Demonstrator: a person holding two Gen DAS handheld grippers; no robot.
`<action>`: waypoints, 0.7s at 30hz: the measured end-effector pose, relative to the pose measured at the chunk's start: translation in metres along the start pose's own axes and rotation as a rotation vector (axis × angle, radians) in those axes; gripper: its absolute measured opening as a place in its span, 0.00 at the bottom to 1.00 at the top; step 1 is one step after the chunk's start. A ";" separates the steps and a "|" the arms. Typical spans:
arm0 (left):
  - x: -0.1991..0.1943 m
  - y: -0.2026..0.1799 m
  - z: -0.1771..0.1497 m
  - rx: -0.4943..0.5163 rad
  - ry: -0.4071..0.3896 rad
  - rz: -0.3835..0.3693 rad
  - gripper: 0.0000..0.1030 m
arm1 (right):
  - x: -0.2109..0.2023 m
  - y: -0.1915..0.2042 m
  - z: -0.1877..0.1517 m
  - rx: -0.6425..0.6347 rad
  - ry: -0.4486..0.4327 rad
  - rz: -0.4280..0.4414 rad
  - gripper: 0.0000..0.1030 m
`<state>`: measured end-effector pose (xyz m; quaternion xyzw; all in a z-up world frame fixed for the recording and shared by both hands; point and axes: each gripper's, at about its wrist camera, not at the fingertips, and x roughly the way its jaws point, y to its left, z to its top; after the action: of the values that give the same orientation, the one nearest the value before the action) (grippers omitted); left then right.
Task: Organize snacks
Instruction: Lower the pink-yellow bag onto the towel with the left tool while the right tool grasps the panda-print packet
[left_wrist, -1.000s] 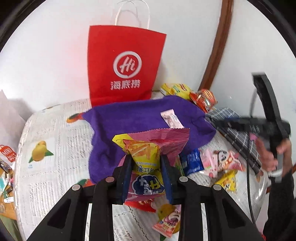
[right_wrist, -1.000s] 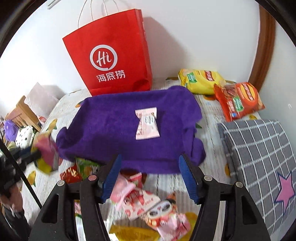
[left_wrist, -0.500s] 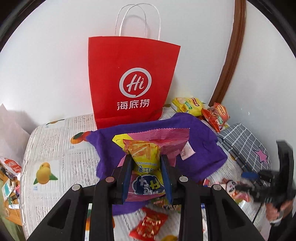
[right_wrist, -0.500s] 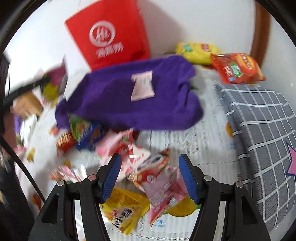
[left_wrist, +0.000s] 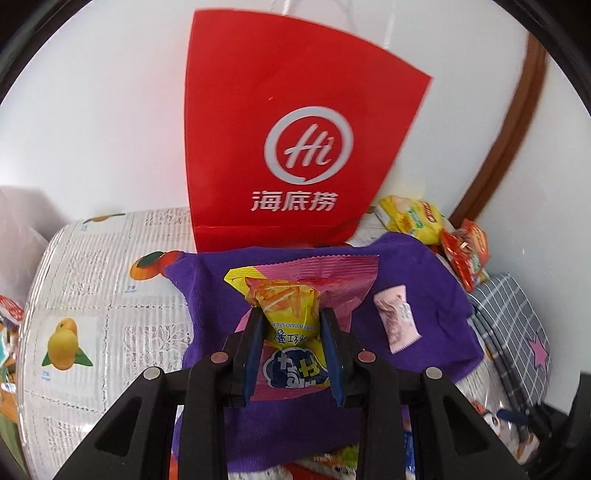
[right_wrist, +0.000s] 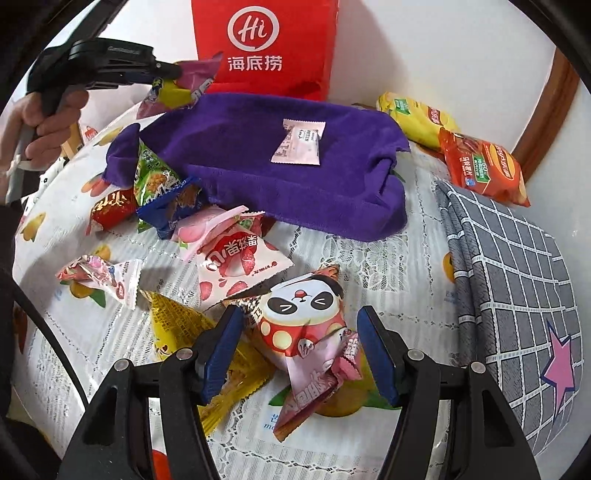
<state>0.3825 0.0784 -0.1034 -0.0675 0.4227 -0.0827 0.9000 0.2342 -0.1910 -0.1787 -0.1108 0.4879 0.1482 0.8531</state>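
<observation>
Foil on my yellow-and-pink chip packet (left_wrist: 295, 317) looks light, puffy and slick; my left tool (left_wrist: 291, 354) pinches its waist above the purple towel (left_wrist: 424, 295), a fair hold. My right tool (right_wrist: 299, 350) stands open around the panda snack packet (right_wrist: 306, 314), which I'd take mid-body. The worktop (right_wrist: 369, 266) wears a lacy fruit-print cloth against a white wall.

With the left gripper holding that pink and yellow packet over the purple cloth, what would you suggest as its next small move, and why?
Probably lower the left gripper a little and open it, setting the pink and yellow packet on the bare purple cloth left of the small pink packet. The packet hangs clamped above the cloth, where one snack already lies.
</observation>
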 end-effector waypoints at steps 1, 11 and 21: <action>0.004 0.002 0.001 -0.012 0.006 0.006 0.28 | 0.000 0.000 0.000 0.002 -0.002 -0.001 0.62; 0.037 0.013 0.003 -0.074 0.043 0.008 0.28 | -0.001 -0.009 -0.005 0.062 -0.075 0.004 0.62; 0.058 0.014 -0.003 -0.090 0.065 -0.010 0.29 | -0.001 -0.009 -0.009 0.075 -0.100 0.001 0.62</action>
<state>0.4182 0.0799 -0.1518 -0.1074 0.4547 -0.0701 0.8814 0.2297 -0.2026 -0.1826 -0.0708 0.4498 0.1357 0.8799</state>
